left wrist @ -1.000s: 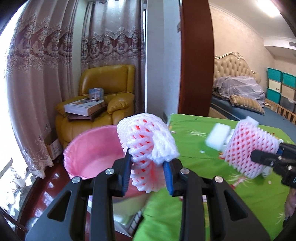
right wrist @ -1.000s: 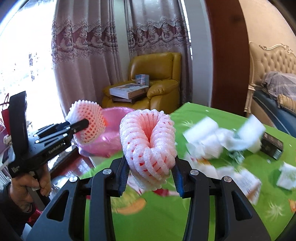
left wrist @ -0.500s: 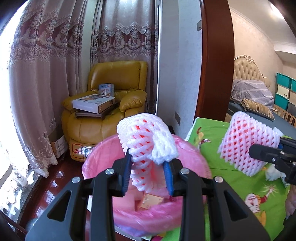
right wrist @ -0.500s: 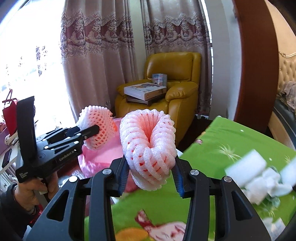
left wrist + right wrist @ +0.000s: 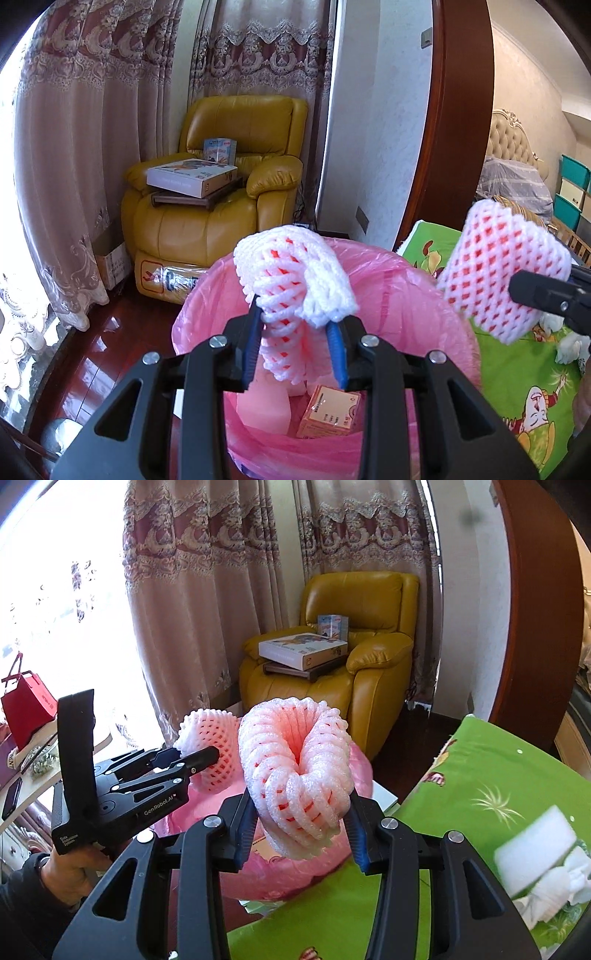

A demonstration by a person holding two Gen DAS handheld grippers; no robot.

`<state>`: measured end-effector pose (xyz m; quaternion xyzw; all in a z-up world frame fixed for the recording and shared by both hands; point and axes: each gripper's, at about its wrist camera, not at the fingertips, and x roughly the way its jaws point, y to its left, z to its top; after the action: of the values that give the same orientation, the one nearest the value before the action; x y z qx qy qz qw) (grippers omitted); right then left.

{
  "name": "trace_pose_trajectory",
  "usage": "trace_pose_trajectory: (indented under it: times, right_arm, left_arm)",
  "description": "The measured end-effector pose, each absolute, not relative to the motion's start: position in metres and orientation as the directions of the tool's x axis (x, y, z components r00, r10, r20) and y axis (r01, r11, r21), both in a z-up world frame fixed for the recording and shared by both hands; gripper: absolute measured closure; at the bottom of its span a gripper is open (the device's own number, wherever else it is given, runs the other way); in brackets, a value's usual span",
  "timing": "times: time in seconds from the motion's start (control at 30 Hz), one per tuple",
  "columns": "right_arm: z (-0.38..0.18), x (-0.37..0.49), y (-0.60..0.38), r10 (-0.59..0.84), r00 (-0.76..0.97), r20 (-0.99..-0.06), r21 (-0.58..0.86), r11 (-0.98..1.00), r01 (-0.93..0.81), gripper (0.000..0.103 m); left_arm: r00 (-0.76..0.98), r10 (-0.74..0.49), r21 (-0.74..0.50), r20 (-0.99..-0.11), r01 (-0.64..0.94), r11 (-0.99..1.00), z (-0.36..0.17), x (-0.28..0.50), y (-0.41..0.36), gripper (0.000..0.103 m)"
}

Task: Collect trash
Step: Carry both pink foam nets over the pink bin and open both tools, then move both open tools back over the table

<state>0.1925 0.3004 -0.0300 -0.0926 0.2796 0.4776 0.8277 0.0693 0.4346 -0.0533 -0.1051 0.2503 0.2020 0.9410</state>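
Note:
My left gripper (image 5: 295, 332) is shut on a white-and-red foam fruit net (image 5: 291, 273), held right over the open mouth of a bin lined with a pink bag (image 5: 406, 273). An orange box (image 5: 328, 410) and a pink foam block (image 5: 262, 402) lie inside the bin. My right gripper (image 5: 299, 827) is shut on a second, rolled foam net (image 5: 295, 760), which hangs at the bin's right edge, seen from the left as a net (image 5: 506, 273). In the right wrist view the left gripper (image 5: 207, 757) and its net (image 5: 207, 738) sit above the pink bag (image 5: 354, 775).
The table with a green cartoon cloth (image 5: 461, 794) stands right of the bin and carries white foam scraps (image 5: 535, 845). A yellow armchair (image 5: 221, 206) with boxes stands behind the bin, by curtains (image 5: 92, 147) and a wooden door frame (image 5: 461, 129). A hand (image 5: 70, 867) holds the left gripper.
Both grippers have swung left from over the green table toward the pink bin, each still holding its foam net. The left net now hangs above the bin's opening.

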Motion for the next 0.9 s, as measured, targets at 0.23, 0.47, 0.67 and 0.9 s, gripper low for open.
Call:
trace_pose_trajectory:
  times: [0.23, 0.47, 0.67, 0.9]
  right_arm:
    - [-0.039, 0.196, 0.315, 0.736, 0.376, -0.564, 0.117, 0.521, -0.845, 0.056]
    - [-0.050, 0.189, 0.317, 0.725, 0.373, -0.578, 0.078, 0.505, -0.860, 0.022]
    - [-0.045, 0.179, 0.294, 0.718, 0.399, -0.570, 0.055, 0.517, -0.854, 0.022]
    - [-0.026, 0.172, 0.242, 0.705, 0.454, -0.545, 0.067, 0.576, -0.815, 0.016]
  left_arm:
    - [0.794, 0.314, -0.111, -0.521, -0.428, 0.897, -0.056, 0.071, 0.441, 0.068]
    - [0.774, 0.358, -0.086, -0.523, -0.466, 0.881, -0.058, 0.061, 0.443, 0.048]
    - [0.766, 0.414, -0.059, -0.492, -0.504, 0.862, -0.051, 0.046, 0.435, 0.017]
    - [0.772, 0.446, 0.007, -0.453, -0.498, 0.867, -0.038, 0.038, 0.399, 0.004]
